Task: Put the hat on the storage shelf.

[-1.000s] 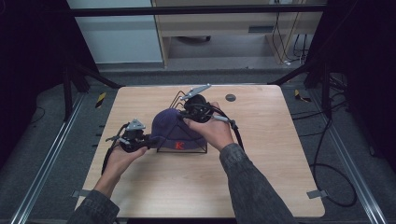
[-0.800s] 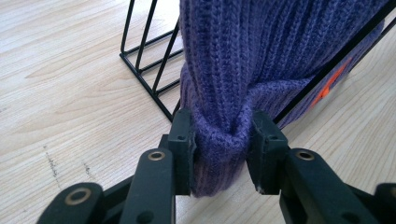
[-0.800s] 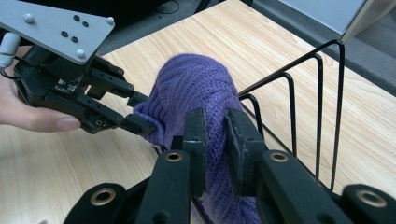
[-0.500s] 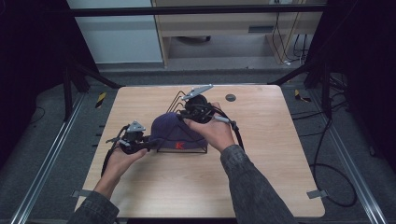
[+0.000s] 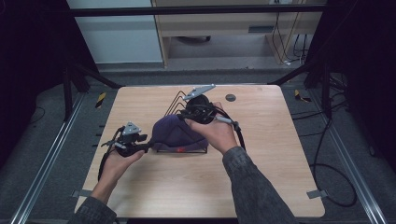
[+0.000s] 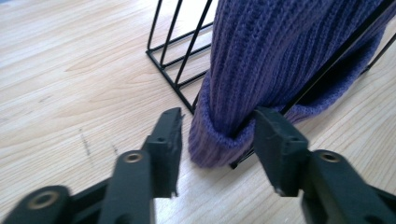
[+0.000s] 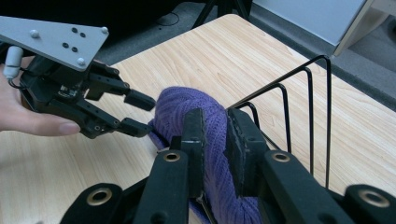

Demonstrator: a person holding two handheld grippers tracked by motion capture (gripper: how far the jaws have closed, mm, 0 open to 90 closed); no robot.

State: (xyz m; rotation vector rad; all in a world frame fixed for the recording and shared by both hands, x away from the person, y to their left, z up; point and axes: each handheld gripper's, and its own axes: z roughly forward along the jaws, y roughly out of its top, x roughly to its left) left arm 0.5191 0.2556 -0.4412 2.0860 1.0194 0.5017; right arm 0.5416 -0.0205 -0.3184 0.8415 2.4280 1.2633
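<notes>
A purple knit beanie (image 5: 176,133) hangs over a black wire rack (image 5: 179,100) in the middle of the table. My left gripper (image 6: 218,148) sits at the beanie's left end. Its jaws have just been opening, and the folded brim (image 6: 210,144) lies between them with a gap on the left side. The other gripper's camera also catches this left gripper (image 7: 136,114) with parted jaws at the brim. My right gripper (image 7: 215,135) comes down on top of the beanie (image 7: 180,105), shut on a pinch of knit. From above, the right gripper (image 5: 187,115) is over the rack.
A small dark disc (image 5: 230,97) lies near the wooden table's (image 5: 261,186) far edge, right of the rack. The rack's upright wire dividers (image 7: 308,107) stand close behind the right jaws. Bare tabletop (image 6: 70,84) lies left of the rack.
The left gripper's jaws have parted at the beanie's brim. Both hands, the beanie and the rack stay where they were.
</notes>
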